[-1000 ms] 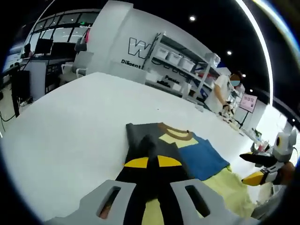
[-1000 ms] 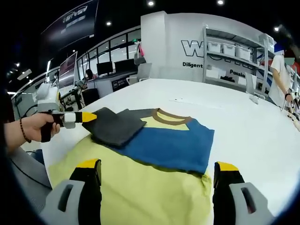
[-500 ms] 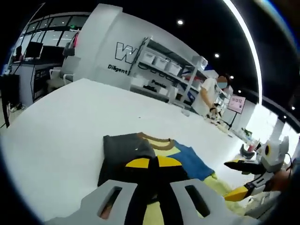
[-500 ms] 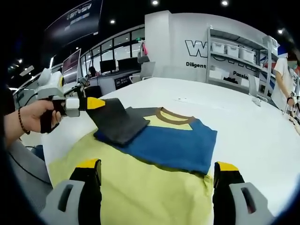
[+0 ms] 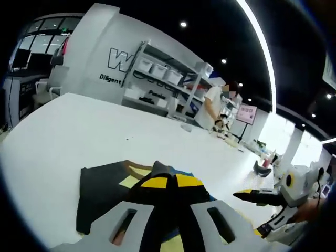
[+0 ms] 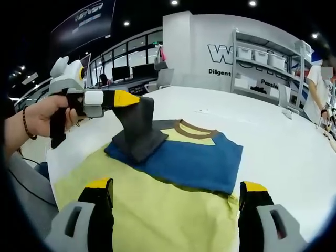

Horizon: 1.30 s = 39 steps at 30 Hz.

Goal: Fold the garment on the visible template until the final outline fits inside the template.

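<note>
Garment (image 6: 189,160): 1 T-shirt with blue body, yellow chest panel, brown collar and dark grey sleeve (image 6: 137,131); lies on the pale yellow template (image 6: 157,210), which is spread on my white desk (image 6: 273,142). Collar end points away from me, toward the shelving (image 6: 262,58) behind the desk. My left hand-held gripper (image 6: 131,98), held in my hand (image 6: 39,118), has its yellow-tipped jaws pressed together on the grey sleeve, lifting it into a peak above the template's left side. My right hand-held gripper (image 6: 176,197) hangs over the template's near part, jaws spread wide, holding nothing. 1 person (image 6: 317,79) stands by the shelving.
</note>
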Each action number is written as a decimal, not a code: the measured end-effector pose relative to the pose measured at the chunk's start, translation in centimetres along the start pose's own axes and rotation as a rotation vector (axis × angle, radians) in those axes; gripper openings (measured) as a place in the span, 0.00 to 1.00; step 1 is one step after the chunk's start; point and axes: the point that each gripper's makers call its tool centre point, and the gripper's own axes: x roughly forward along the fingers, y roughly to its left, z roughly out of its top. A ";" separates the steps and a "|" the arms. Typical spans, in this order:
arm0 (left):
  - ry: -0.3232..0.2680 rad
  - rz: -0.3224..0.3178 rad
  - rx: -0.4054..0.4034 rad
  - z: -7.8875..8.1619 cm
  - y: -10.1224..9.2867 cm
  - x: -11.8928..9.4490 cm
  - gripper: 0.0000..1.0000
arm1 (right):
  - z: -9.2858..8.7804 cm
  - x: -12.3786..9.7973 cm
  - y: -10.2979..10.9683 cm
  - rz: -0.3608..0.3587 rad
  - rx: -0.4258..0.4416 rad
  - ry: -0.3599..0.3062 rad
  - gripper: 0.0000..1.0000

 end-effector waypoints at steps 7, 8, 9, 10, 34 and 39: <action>0.026 -0.036 0.035 -0.1 -1.2 1.4 0.00 | 0.3 -0.1 -0.2 -0.008 -0.011 -0.018 0.99; 0.026 -0.037 0.036 -0.1 -1.2 1.5 0.00 | 0.4 -0.1 -0.2 -0.008 -0.012 -0.020 0.99; 0.026 -0.038 0.038 -0.1 -1.2 1.5 0.00 | 0.4 -0.1 -0.1 -0.008 -0.014 -0.022 0.99; 0.027 -0.040 0.040 -0.2 -1.3 1.5 0.00 | 0.5 -0.1 -0.1 -0.008 -0.016 -0.024 0.99; 0.260 -0.256 0.108 -5.8 -7.6 9.2 0.00 | -1.4 -0.2 -0.7 -0.029 -0.067 0.048 0.99; 0.314 -0.267 0.109 -7.8 -8.3 9.6 0.00 | -1.5 -0.3 -1.0 -0.034 -0.058 0.053 0.99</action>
